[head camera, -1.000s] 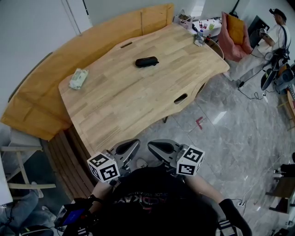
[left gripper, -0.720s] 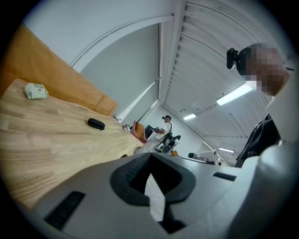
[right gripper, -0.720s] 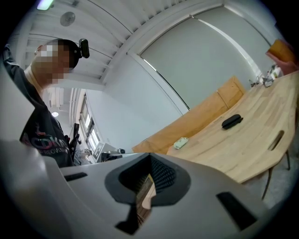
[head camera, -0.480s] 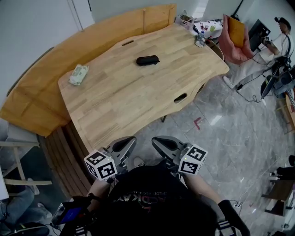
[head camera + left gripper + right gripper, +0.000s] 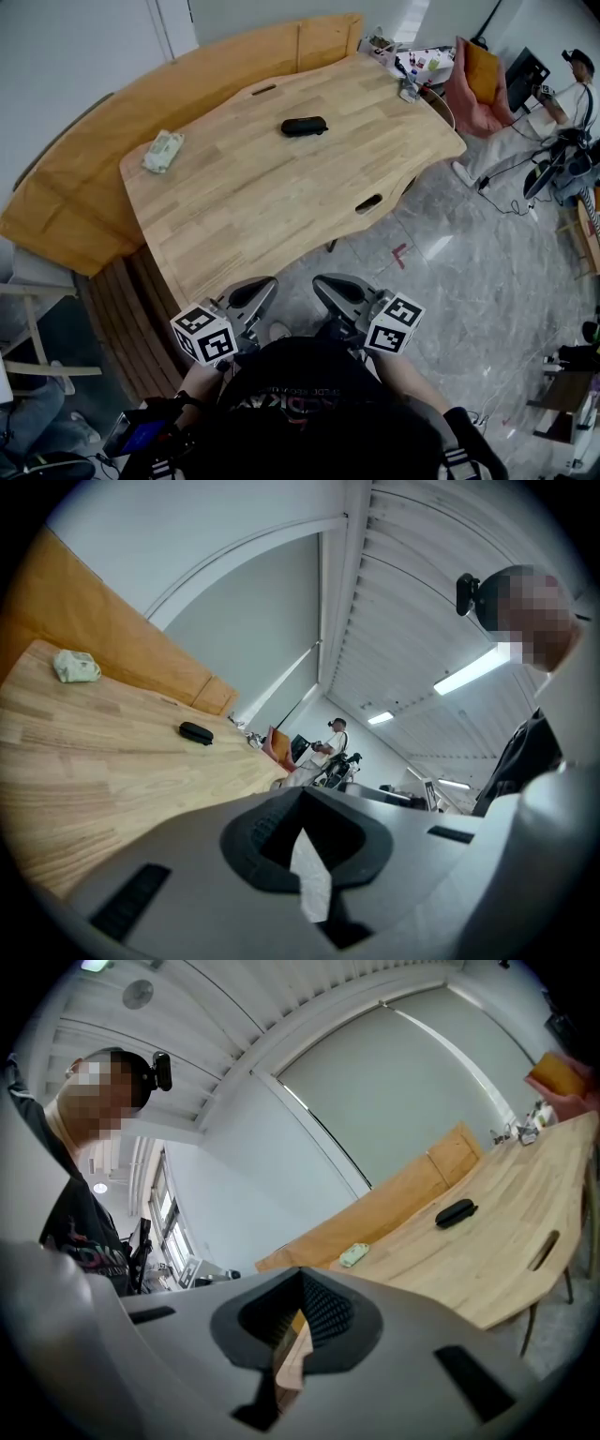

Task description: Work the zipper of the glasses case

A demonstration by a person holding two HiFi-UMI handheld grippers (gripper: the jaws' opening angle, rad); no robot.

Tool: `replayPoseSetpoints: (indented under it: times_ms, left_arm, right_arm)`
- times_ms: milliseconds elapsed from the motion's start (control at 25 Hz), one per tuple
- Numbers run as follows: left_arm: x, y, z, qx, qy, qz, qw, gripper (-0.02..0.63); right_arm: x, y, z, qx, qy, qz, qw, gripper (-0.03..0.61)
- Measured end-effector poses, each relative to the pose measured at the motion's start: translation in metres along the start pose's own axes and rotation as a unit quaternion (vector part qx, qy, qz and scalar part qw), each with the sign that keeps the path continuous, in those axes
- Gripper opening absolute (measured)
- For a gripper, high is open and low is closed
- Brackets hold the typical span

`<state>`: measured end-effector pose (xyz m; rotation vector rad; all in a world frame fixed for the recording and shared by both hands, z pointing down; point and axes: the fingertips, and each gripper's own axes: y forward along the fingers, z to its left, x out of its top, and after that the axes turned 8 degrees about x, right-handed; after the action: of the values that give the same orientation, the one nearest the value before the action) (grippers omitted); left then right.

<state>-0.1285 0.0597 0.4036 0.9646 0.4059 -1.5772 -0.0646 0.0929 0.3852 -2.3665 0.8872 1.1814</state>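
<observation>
While the person stands at the near corner of the table (image 5: 262, 211), both grippers are held close to the chest, side by side over the floor and just off the table's edge. The left gripper (image 5: 251, 292) has its jaws closed tip to tip with nothing between them, and the right gripper (image 5: 330, 289) is the same: shut and empty. Each one's marker cube faces up toward the head camera.

The case (image 5: 304, 126) lies flat on the wood toward the far side of the table, dark and oblong, well apart from both grippers (its zipper is too small to make out from here). Nothing touches it. A pale green packet (image 5: 162, 152) rests near the table's left edge, well apart from the case. Small clutter (image 5: 412, 67) sits at the far right corner.

A curved wooden bench (image 5: 66, 211) wraps round the table's left and far sides. Beyond the far right corner is a pink chair (image 5: 473, 75), and past it another person (image 5: 574, 89) stands among cables on the grey floor.
</observation>
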Motion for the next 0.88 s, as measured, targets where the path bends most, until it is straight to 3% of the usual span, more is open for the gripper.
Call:
replayPoseSetpoints:
  times_ms: [520,880]
  left_arm:
    - [0.017,0.009,0.016,0.033,-0.018,-0.032,0.9988,0.011]
    - [0.042,0.060,0.024,0.066,-0.029,-0.048,0.9962,0.011]
  right_arm:
    - [0.031,0.012,-0.036,0.009,-0.009,0.008,1.000,0.014]
    - [0.062,0.010,-0.087,0.038,0.000,0.036,0.999,0.014]
